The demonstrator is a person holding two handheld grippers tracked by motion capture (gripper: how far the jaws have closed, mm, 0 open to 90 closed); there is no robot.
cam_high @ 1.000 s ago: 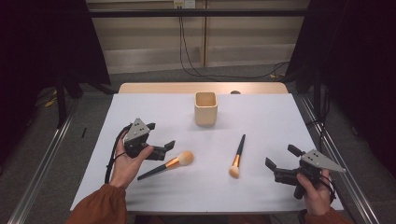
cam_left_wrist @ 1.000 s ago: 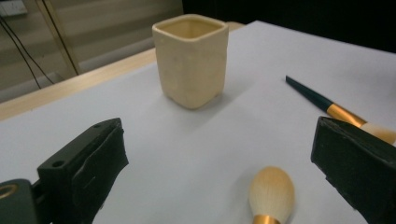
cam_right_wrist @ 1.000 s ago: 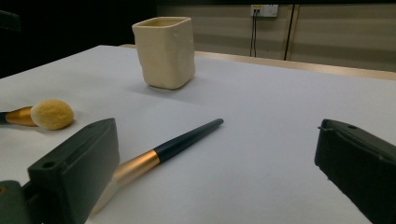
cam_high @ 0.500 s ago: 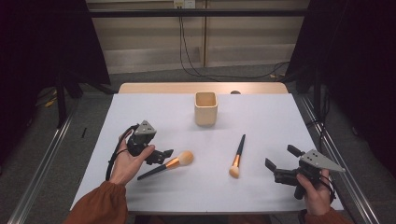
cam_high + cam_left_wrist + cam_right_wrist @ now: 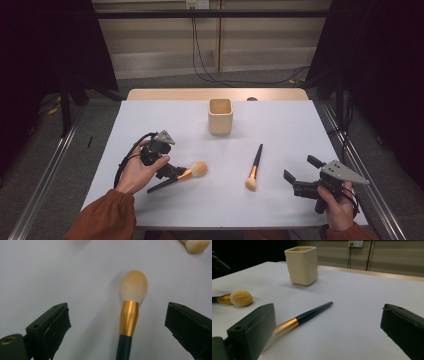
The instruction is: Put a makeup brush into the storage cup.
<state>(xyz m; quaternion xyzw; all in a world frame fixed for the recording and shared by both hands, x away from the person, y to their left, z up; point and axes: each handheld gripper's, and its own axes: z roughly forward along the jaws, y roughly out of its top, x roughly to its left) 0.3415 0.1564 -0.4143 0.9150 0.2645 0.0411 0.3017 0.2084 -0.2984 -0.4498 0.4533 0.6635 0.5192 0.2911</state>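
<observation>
A powder brush (image 5: 198, 170) with a round tan head, gold ferrule and dark handle lies at the table's front left. My left gripper (image 5: 174, 172) is tipped down over its ferrule. In the left gripper view the brush (image 5: 129, 317) lies between the open jaws of this gripper (image 5: 116, 307), untouched by either. A second, slimmer brush (image 5: 255, 165) lies near the middle, head toward me. At the front right my right gripper (image 5: 301, 169) hovers open; its own view has the slim brush (image 5: 312, 312) ahead of that open gripper (image 5: 328, 306), nothing held.
A cream square cup (image 5: 220, 116) stands upright at the back centre of the white table (image 5: 300, 125), also the cup (image 5: 302, 265) in the right gripper view. The slim brush's head (image 5: 197, 245) peeks in at the left gripper view's top right.
My left gripper has moved right and tilted down until its open jaws straddle the powder brush's ferrule. The right gripper and both brushes have stayed put.
</observation>
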